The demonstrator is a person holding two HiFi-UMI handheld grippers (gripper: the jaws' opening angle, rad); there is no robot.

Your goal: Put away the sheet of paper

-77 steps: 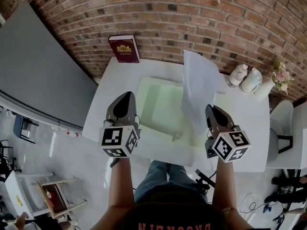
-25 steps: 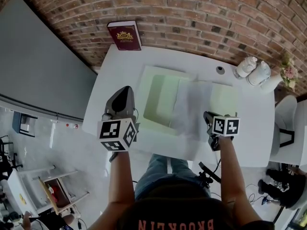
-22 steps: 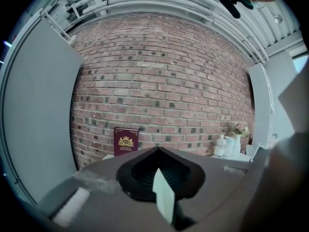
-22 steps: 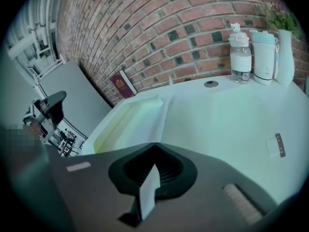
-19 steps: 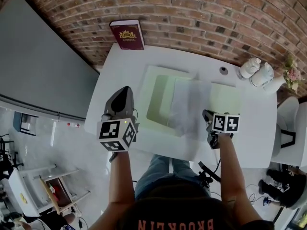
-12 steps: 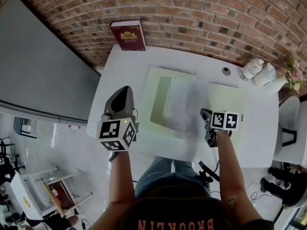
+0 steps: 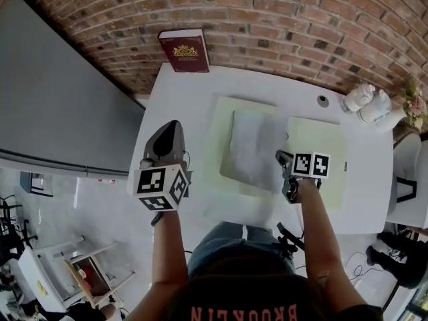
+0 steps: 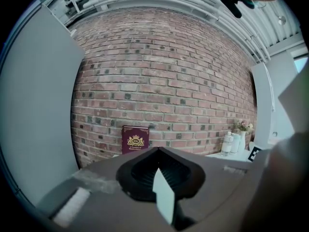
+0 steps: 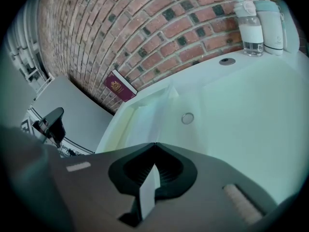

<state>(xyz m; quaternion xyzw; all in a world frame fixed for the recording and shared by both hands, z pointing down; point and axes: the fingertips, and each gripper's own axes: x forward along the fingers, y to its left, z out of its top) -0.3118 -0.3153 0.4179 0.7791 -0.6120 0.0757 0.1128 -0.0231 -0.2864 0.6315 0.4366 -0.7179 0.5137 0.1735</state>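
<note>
Sheet of paper [image 7: 254,146]: white, lying almost flat on the left leaf of an open pale-green folder [image 7: 315,146], mid-worktop [image 7: 180,105].

Handling note (judgement): the step in hand looks like seating the sheet in the folder. Do it well by lowering the gripped edge until it rests on the leaf and squaring it to the leaf's borders. Only then let go, drawing the tool off to the right without dragging the paper. The right leaf appears free to fold over afterwards.

Positions, left to right:
- Left tool [image 7: 174,126]: above the worktop's left margin, jaws closed together with nothing from the worktop between them. The sheet lies well apart, to its right.
- Book [image 7: 184,51]: burgundy, upright against the brick wall at the back left.
- Sheet: within the left leaf, with its right edge reaching the folder's middle.
- Right tool [image 7: 281,156]: jaws fully closed. Its tips meet the sheet's right edge and, as far as can be judged, pinch it. The sheet extends leftward from the tips.
- Two bottles [image 7: 361,97]: at the far back right, clear of the work.
</note>
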